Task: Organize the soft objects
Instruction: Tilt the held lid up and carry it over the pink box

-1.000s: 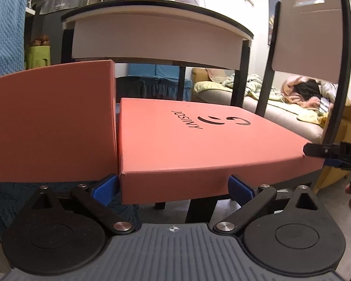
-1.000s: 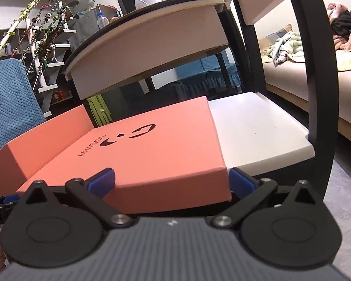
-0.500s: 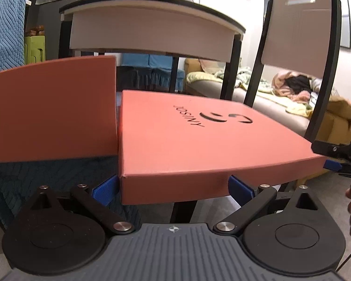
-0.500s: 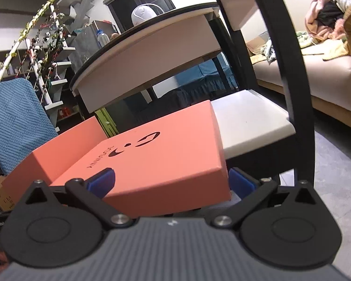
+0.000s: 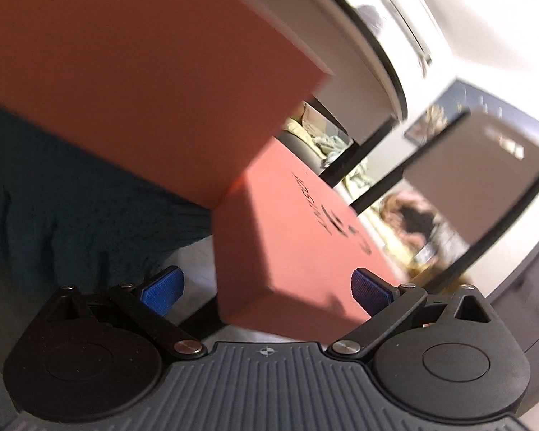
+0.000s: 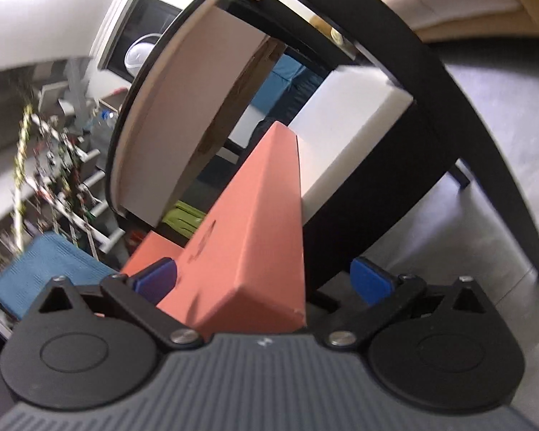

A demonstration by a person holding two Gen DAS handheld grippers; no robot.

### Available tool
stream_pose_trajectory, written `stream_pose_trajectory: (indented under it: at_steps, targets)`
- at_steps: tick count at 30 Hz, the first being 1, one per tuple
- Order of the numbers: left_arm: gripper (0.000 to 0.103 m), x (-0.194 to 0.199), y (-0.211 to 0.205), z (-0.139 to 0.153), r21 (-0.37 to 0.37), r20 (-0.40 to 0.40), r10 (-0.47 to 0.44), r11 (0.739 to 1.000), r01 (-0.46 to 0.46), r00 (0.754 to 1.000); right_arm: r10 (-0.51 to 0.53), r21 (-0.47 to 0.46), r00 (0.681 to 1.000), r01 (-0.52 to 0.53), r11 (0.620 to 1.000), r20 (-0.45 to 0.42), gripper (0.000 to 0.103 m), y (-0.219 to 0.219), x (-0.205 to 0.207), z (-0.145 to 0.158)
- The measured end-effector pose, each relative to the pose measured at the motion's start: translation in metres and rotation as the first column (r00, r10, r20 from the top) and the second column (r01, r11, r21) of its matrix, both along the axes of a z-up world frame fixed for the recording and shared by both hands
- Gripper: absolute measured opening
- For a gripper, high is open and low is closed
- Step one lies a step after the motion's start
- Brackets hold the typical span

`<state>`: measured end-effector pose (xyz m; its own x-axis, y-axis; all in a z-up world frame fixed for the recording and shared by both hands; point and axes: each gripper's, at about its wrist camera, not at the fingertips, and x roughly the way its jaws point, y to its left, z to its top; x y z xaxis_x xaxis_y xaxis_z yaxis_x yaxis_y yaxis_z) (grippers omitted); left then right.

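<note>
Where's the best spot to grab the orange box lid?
Probably by its short side wall at the near corner. The orange lid is wide and flat, too broad to span, but its folded edge is thin and stiff. Come from the open near side, one of the fingers above and one beneath that edge.

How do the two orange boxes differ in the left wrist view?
The printed box carries dark lettering on its top; the plain box shows none. The printed box lies between the left gripper fingers; the plain box sits farther out, upper left. The plain box fills more of the frame. Both are the same matte orange cardboard, both tilted and blurred.
</note>
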<state>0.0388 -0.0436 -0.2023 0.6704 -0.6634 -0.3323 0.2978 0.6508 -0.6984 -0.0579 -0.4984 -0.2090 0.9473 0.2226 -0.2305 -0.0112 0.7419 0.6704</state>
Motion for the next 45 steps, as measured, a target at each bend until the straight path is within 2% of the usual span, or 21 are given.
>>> stream_pose_trajectory:
  at_steps: [2, 5, 6, 7, 8, 9, 12, 16, 17, 24, 26, 35, 38, 45]
  targets:
    - [0.100, 0.012, 0.004, -0.006, -0.088, -0.046, -0.021, 0.996, 0.017, 0.999, 0.003, 0.035, 1.000, -0.002, 0.999, -0.005, 0.103, -0.005, 0.004, -0.001]
    - [0.097, 0.026, 0.005, -0.012, -0.168, -0.098, -0.030, 0.986, 0.013, 0.995, 0.007, 0.088, 1.000, -0.006, 0.996, -0.012, 0.100, -0.012, 0.009, -0.004]
    - [0.093, 0.030, 0.003, -0.013, -0.182, -0.110, -0.041, 0.983, 0.020, 0.993, 0.008, 0.105, 1.000, -0.007, 0.994, -0.014, 0.093, -0.014, 0.011, -0.004]
    - [0.090, 0.032, 0.001, -0.014, -0.192, -0.115, -0.055, 0.981, 0.033, 0.992, 0.010, 0.123, 1.000, -0.008, 0.992, -0.016, 0.091, -0.017, 0.013, -0.005]
    - [0.078, 0.034, -0.001, -0.014, -0.195, -0.121, -0.072, 0.980, 0.047, 0.990, 0.011, 0.140, 1.000, -0.009, 0.990, -0.018, 0.085, -0.019, 0.015, -0.006]
    - [0.064, 0.035, -0.004, -0.014, -0.194, -0.135, -0.090, 0.979, 0.063, 0.987, 0.013, 0.157, 1.000, -0.010, 0.987, -0.020, 0.073, -0.022, 0.017, -0.007]
    - [0.063, 0.035, -0.012, -0.010, -0.198, -0.149, -0.114, 0.977, 0.083, 0.982, 0.018, 0.209, 0.999, -0.012, 0.978, -0.027, 0.052, -0.029, 0.023, -0.009]
    - [0.063, 0.028, -0.019, 0.013, -0.168, -0.082, -0.118, 0.980, 0.103, 0.990, 0.025, 0.277, 0.999, -0.015, 0.961, -0.035, 0.052, -0.038, 0.030, -0.012]
    - [0.063, 0.026, -0.021, 0.019, -0.160, -0.070, -0.120, 0.981, 0.108, 0.990, 0.019, 0.256, 0.999, -0.010, 0.967, -0.034, 0.052, -0.044, 0.022, 0.008]
    - [0.063, 0.014, -0.032, 0.060, -0.124, 0.033, -0.138, 0.982, 0.141, 0.990, -0.032, 0.194, 0.999, 0.035, 0.980, -0.019, 0.053, -0.038, 0.000, 0.049]
    - [0.063, 0.011, -0.033, 0.071, -0.124, 0.080, -0.147, 0.980, 0.156, 0.986, -0.041, 0.190, 0.999, 0.038, 0.981, 0.010, 0.053, -0.036, -0.007, 0.060]
    - [0.063, 0.007, -0.017, 0.124, -0.151, 0.173, -0.146, 0.973, 0.173, 0.974, -0.064, 0.162, 0.992, 0.045, 0.986, 0.111, 0.054, -0.018, -0.017, 0.118]
    - [0.064, 0.009, -0.001, 0.145, -0.144, 0.202, -0.114, 0.979, 0.145, 0.973, -0.051, 0.162, 0.989, 0.027, 0.986, 0.142, 0.054, -0.004, -0.002, 0.138]
    - [0.066, 0.003, 0.075, 0.175, -0.106, 0.257, 0.048, 0.994, -0.021, 0.965, 0.061, 0.176, 0.979, -0.095, 0.980, 0.192, 0.054, 0.071, 0.061, 0.140]
